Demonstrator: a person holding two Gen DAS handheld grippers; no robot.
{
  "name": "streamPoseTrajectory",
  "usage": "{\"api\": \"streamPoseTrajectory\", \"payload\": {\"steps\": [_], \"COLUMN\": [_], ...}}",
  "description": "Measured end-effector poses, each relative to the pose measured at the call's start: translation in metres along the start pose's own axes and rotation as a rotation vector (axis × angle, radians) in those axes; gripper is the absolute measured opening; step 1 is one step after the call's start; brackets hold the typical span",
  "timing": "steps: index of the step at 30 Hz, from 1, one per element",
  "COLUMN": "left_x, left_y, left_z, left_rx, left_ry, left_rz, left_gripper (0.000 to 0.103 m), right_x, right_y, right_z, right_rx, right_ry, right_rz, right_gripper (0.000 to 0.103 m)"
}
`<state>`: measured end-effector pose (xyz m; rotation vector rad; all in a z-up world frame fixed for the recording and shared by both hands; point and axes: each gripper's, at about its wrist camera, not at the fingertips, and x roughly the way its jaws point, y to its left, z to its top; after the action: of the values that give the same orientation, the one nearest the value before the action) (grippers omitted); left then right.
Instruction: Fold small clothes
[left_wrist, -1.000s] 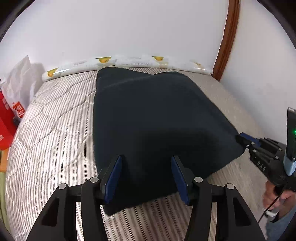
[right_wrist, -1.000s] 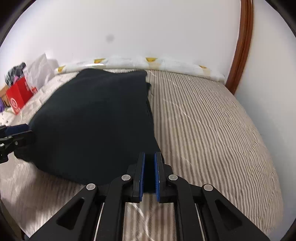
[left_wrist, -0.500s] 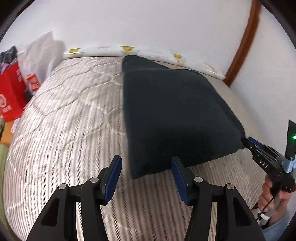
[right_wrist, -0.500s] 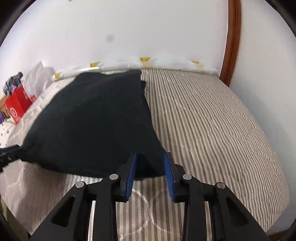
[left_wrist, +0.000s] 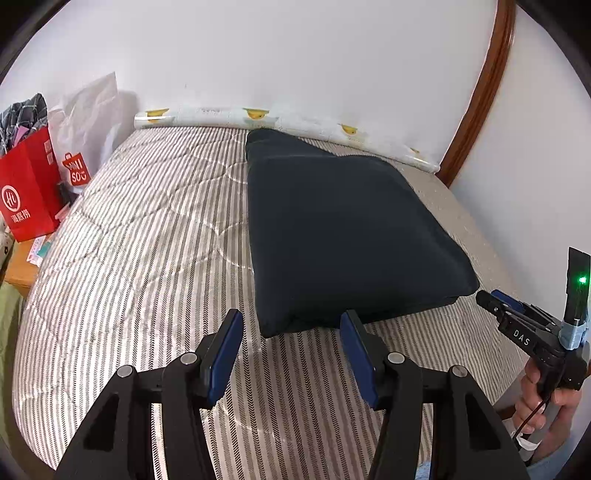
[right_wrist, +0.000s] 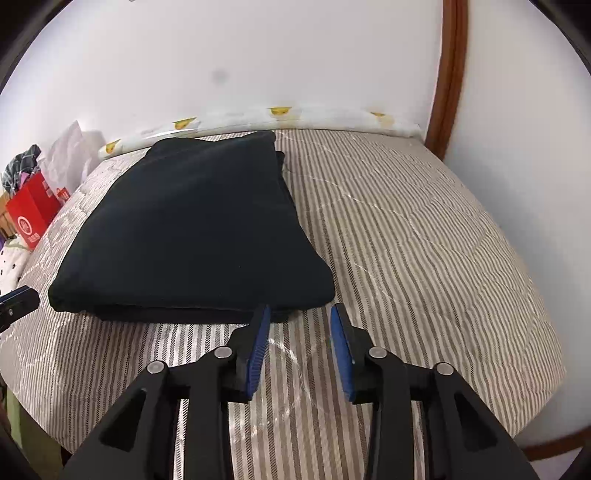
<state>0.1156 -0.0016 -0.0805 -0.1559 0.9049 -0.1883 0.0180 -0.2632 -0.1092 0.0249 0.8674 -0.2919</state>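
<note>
Both grippers, left (left_wrist: 291, 332) and right (right_wrist: 299, 325), gape empty beside the folded dark garment (right_wrist: 192, 229).
Next fold: I'd pinch both near corners evenly.

Spread fingers (left_wrist: 225, 343) frame the folded dark garment (left_wrist: 347, 232) on striped bedding (left_wrist: 147, 240).

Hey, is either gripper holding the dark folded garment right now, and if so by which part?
Nothing is held. The left gripper and the right gripper are both open just short of the near edge of the dark folded garment.
</note>
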Motion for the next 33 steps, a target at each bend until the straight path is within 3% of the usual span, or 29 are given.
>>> {"api": "streamPoseTrajectory", "payload": {"steps": [5,10,13,15,23,33], "left_x": [-0.022,-0.061,-0.082,-0.095,-0.14,-0.165], "left_y": [-0.004,-0.01,-0.016,-0.022,-0.042,-0.067], "left_z": [0.003,0.001,-0.003,-0.007,-0.019,-0.031], "left_rx": [0.003,-0.001,0.006,0.025,0.066,0.105], "left_ry": [-0.034,-0.102,-0.133,-0.15,-0.215,-0.253], "left_rz": [0.009,0.035,0.04,0.054,0.066,0.08], "left_gripper": [0.052,0.06,0.066,0.07,0.081,0.085], "right_x": [-0.024,-0.05,-0.07,-0.085,-0.129,-0.177], "right_y": [0.005,0.014,0.015,0.013,0.004,-0.014], "right_z": [0.004,0.003,-0.003,-0.008,-0.023,-0.033], "right_rx": [0.032,0.015,0.023,0.03,0.014,0.026], "right_ry": [-0.005,-0.005,-0.021,-0.05,-0.093,-0.172], "right_rz": [0.029,0.024,0.017,-0.002,-0.04,-0.068], "right_gripper": [0.039,0.041,0.058,0.077,0.095,0.101]}}
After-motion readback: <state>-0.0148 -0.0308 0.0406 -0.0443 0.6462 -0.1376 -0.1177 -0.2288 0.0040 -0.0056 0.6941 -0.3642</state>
